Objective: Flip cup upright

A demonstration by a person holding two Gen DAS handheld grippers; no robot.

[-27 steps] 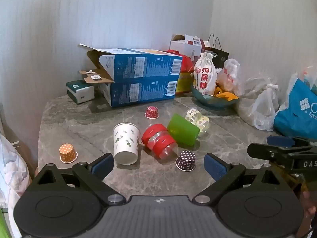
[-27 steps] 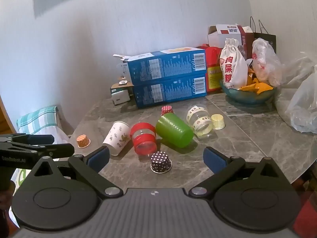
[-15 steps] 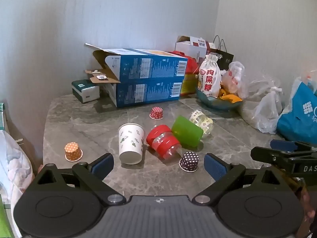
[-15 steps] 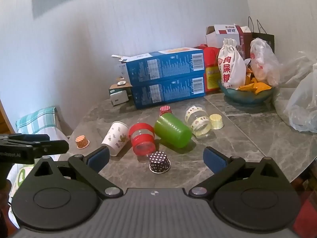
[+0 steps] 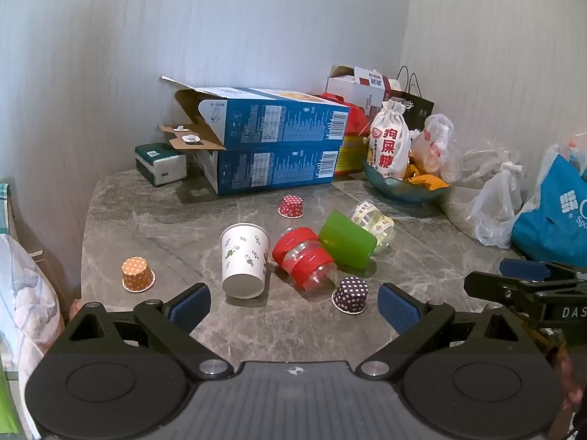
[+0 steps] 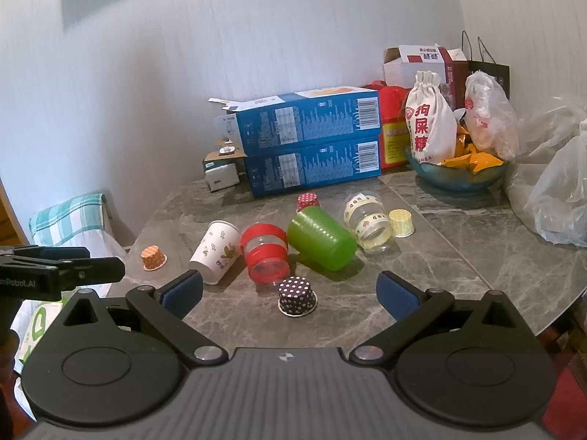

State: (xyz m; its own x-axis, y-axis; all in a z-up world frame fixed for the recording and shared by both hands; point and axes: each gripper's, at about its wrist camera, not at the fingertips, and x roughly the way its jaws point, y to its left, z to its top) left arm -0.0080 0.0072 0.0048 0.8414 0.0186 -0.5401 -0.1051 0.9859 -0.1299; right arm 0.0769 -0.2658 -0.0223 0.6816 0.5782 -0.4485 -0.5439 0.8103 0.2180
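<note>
Several cups lie on their sides in the middle of the grey marble table: a white paper cup with leaf print, a clear cup with red bands, a green cup and a clear labelled cup. My left gripper is open and empty, held back from the cups near the table's front. My right gripper is open and empty, also short of them. Each gripper shows at the edge of the other's view.
Small dotted cupcake liners sit upside down: purple, orange, red, yellow. Two stacked blue boxes stand at the back. A bowl with a cloth bag and plastic bags fill the right.
Both grippers have drawn back a little from the cups, which look slightly smaller and farther. Nothing on the table has moved. Both jaws stay open.
</note>
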